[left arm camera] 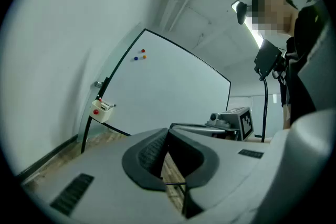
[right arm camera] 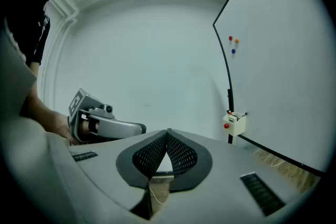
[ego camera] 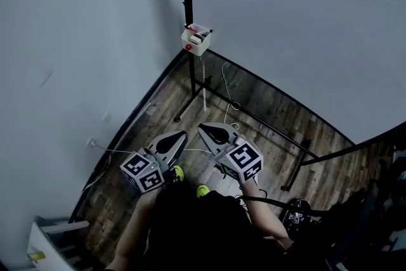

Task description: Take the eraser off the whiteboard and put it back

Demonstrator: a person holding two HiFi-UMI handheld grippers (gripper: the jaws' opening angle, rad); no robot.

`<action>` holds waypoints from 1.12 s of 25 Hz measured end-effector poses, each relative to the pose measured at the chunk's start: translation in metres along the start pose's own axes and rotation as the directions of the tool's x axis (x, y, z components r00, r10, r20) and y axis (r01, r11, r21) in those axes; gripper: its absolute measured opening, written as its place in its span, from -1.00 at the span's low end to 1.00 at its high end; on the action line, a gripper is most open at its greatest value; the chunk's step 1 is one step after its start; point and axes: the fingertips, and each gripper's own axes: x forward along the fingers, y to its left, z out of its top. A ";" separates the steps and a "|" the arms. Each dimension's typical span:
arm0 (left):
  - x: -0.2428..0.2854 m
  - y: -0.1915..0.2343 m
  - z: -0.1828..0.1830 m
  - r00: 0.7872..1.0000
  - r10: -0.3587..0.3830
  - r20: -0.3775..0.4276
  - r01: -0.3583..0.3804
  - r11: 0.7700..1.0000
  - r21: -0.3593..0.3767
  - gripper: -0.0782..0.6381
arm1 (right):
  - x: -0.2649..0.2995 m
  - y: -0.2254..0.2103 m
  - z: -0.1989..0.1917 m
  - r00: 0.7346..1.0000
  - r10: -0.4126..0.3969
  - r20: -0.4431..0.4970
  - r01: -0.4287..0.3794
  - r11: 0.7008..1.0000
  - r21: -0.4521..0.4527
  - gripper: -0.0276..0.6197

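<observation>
Closest to the lens, the left gripper (ego camera: 183, 134) and the right gripper (ego camera: 202, 127) are held side by side, low in front of the person's body, with their tips angled toward each other above the wooden floor (ego camera: 266, 114). Each pair of jaws is seen drawn together at the tips, with nothing clamped between them. The whiteboard (ego camera: 304, 22) stands ahead and to the right, well apart from both tools. A small white tray (ego camera: 196, 39) is hung at its lower left corner, and small objects are seen inside. The eraser is presumably among them, though it cannot be singled out. The tray lies almost straight ahead, between the lines of the two grippers: left of the jaws in the left gripper view, right of them in the right gripper view. Neither hand is clearly nearer, so a forward reach is judged to be needed before any grip.
</observation>
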 end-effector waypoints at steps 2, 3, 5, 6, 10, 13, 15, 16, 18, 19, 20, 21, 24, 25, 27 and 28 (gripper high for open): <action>0.000 -0.001 0.000 1.000 -0.001 -0.002 0.001 1.000 0.005 -0.75 | 0.000 0.001 0.000 1.000 0.005 0.001 -0.005 1.000 -0.003 -0.87; -0.001 -0.001 0.000 1.000 -0.001 -0.002 0.001 1.000 0.004 -0.75 | -0.001 0.002 0.000 1.000 0.006 0.004 -0.006 1.000 0.000 -0.87; -0.001 -0.001 0.000 1.000 0.000 0.000 0.000 1.000 0.000 -0.75 | -0.002 0.000 0.000 1.000 0.002 0.020 -0.002 1.000 0.014 -0.87; -0.001 -0.001 0.000 1.000 0.001 0.000 -0.001 1.000 0.000 -0.75 | -0.003 0.000 0.000 1.000 0.000 0.026 0.000 1.000 0.022 -0.87; -0.001 -0.005 0.001 1.000 0.001 0.002 -0.001 1.000 0.001 -0.75 | -0.006 -0.001 0.000 1.000 -0.006 0.023 0.006 1.000 0.026 -0.87; -0.001 -0.007 0.001 1.000 0.001 -0.001 -0.001 1.000 0.001 -0.75 | -0.010 -0.003 -0.001 1.000 -0.016 0.025 0.015 0.999 0.034 -0.87; -0.002 -0.008 0.001 1.000 0.001 -0.004 -0.001 1.000 0.001 -0.75 | -0.011 -0.004 -0.003 0.999 -0.025 0.020 0.024 0.999 0.035 -0.87; -0.002 -0.008 0.001 1.000 0.002 -0.006 -0.002 1.000 0.001 -0.75 | -0.011 -0.005 -0.004 0.999 -0.029 0.014 0.029 0.999 0.036 -0.87; -0.003 -0.006 0.002 1.000 0.004 -0.004 -0.004 1.000 0.002 -0.75 | -0.012 -0.005 -0.006 1.000 -0.031 0.004 0.031 0.999 0.039 -0.87; -0.003 -0.005 0.003 1.000 0.005 -0.002 -0.005 1.000 0.002 -0.75 | -0.011 -0.005 -0.007 1.000 -0.029 0.001 0.029 0.999 0.041 -0.87; -0.004 -0.002 0.004 1.000 0.008 -0.001 -0.008 1.000 0.001 -0.75 | -0.010 -0.005 -0.007 1.000 -0.030 -0.001 0.030 0.999 0.041 -0.87; -0.005 0.001 0.005 1.000 0.011 -0.001 -0.011 1.000 0.001 -0.75 | -0.008 -0.006 -0.008 0.999 -0.032 -0.003 0.032 0.999 0.040 -0.87; -0.007 0.013 0.008 1.000 0.021 0.001 -0.021 1.000 0.000 -0.75 | -0.001 -0.009 -0.012 0.999 -0.038 -0.014 0.038 0.998 0.043 -0.87; -0.007 0.018 0.009 1.000 0.020 0.001 -0.020 1.000 0.000 -0.75 | 0.002 -0.010 -0.013 0.999 -0.039 -0.020 0.040 0.998 0.046 -0.87; -0.005 0.028 0.010 1.000 0.016 0.000 -0.016 1.000 -0.001 -0.75 | 0.009 -0.014 -0.016 0.999 -0.044 -0.032 0.045 0.998 0.050 -0.87; -0.004 0.033 0.010 1.000 0.013 -0.002 -0.013 1.000 -0.003 -0.75 | 0.012 -0.016 -0.017 0.998 -0.048 -0.036 0.050 0.998 0.049 -0.87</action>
